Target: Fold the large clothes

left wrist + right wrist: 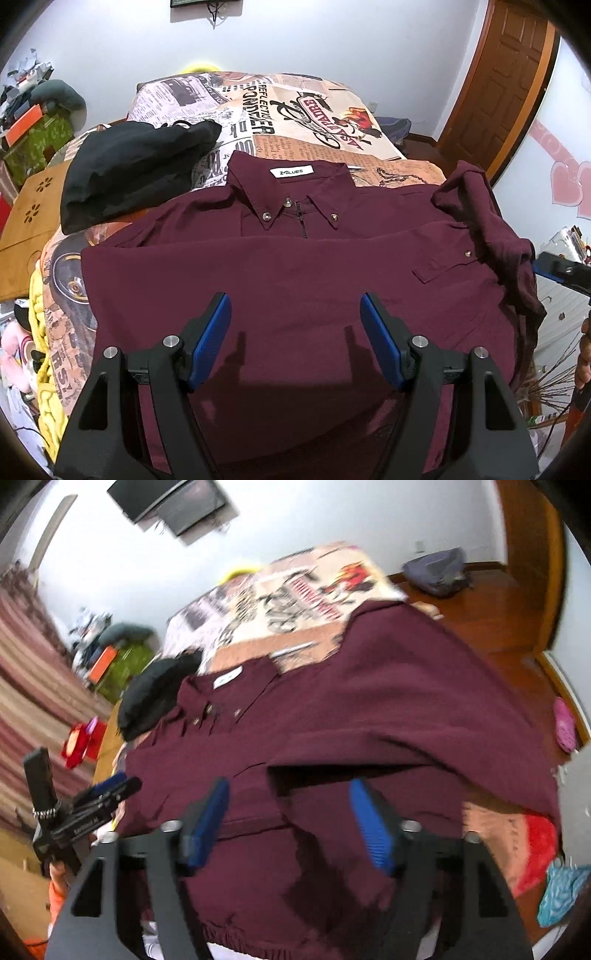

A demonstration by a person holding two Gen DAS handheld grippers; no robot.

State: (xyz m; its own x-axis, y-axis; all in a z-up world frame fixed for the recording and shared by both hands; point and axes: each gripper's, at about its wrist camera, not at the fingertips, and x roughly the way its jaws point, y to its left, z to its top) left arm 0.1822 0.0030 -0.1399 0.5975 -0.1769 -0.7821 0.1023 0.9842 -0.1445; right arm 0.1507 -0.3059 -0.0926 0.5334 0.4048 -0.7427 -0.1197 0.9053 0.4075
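A maroon button-collar shirt [295,266] lies front up on the bed, collar and white label at the far end. Its left sleeve is folded across the chest; its right sleeve [491,221] is bunched at the right edge. It also shows in the right wrist view [388,709], blurred. My left gripper [295,332] is open and empty, hovering above the shirt's lower body. My right gripper [288,812] is open and empty above the shirt's lower right part, near the elastic hem [258,938]. The left gripper also shows in the right wrist view [107,794], at the left.
A folded black garment [129,177] lies on the bed at the far left beside the collar. The newspaper-print bedspread [295,110] covers the bed. A wooden stool [26,221] stands at the left. A wooden door [498,85] is at the right.
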